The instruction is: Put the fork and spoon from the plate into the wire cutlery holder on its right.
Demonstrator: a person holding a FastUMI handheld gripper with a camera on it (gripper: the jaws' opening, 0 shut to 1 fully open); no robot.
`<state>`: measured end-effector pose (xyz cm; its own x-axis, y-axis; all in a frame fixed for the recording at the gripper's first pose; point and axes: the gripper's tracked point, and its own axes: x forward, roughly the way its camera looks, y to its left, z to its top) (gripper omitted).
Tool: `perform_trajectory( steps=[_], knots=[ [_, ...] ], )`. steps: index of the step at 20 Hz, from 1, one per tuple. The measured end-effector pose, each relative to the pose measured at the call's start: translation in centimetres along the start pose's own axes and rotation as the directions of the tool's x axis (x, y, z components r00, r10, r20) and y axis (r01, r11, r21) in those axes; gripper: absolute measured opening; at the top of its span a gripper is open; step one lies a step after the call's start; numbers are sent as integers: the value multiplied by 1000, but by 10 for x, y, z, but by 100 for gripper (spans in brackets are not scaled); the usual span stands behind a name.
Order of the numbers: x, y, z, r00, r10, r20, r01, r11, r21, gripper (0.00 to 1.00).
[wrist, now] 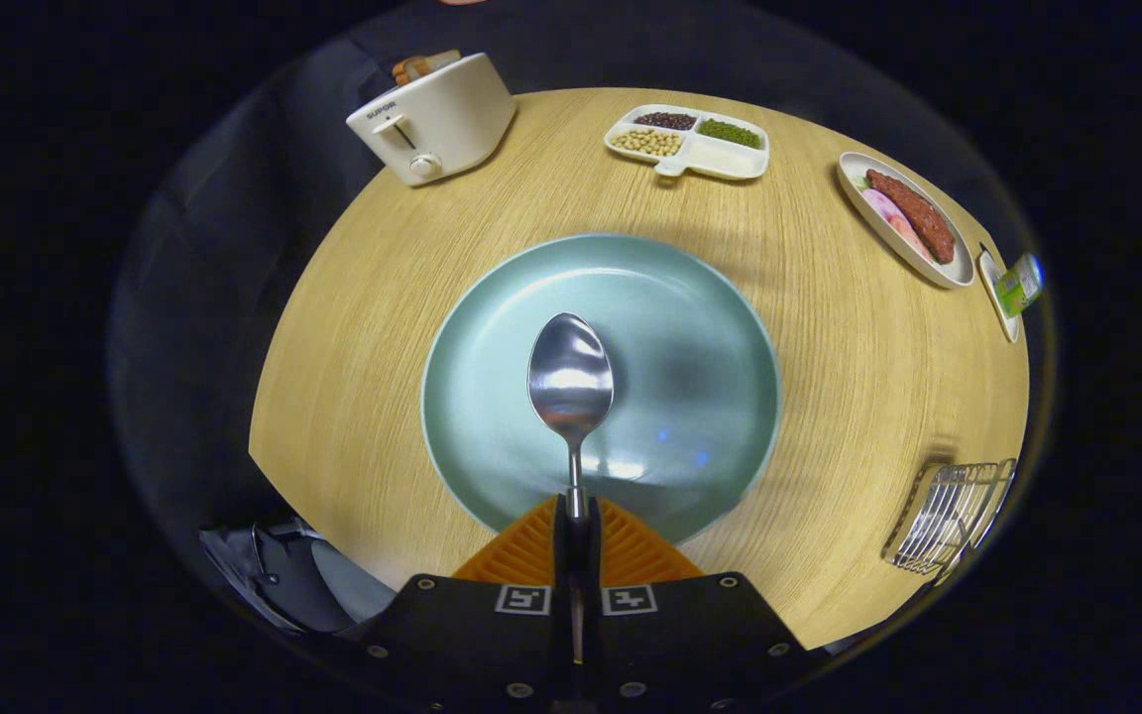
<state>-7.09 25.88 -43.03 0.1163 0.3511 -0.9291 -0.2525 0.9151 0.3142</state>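
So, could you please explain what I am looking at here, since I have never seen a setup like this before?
There is no robot arm here: a person holds a two-finger gripper in a hand, and a fisheye camera riding on it looks forward along the fingers, which is why the picture is round and bent. The fingers are closed on the handle of a metal spoon, whose bowl sticks out ahead of them over a pale green plate. The plate sits on a round wooden table. Beyond it are a cream toaster, a divided tray of beans and a dish of sausage. The wire cutlery holder, where the spoon should go, stands to the right of the plate.
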Motion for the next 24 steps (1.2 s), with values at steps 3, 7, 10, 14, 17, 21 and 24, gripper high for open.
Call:
perform_trajectory(
  steps=[3,7,10,14,17,21,24],
  knots=[
    [-28,-5,9,996,20,92,-26,998,58,5],
    [-79,-28,16,971,-29,238,7,995,95,4],
    [-125,-43,26,927,-73,368,17,988,154,4],
    [-175,-79,19,871,-176,459,72,969,235,4],
    [-192,-109,-2,861,-249,444,121,947,298,5],
    [-205,-150,-27,862,-287,418,144,929,341,5],
    [-210,-178,-42,877,-286,387,155,929,335,4]
  ],
)
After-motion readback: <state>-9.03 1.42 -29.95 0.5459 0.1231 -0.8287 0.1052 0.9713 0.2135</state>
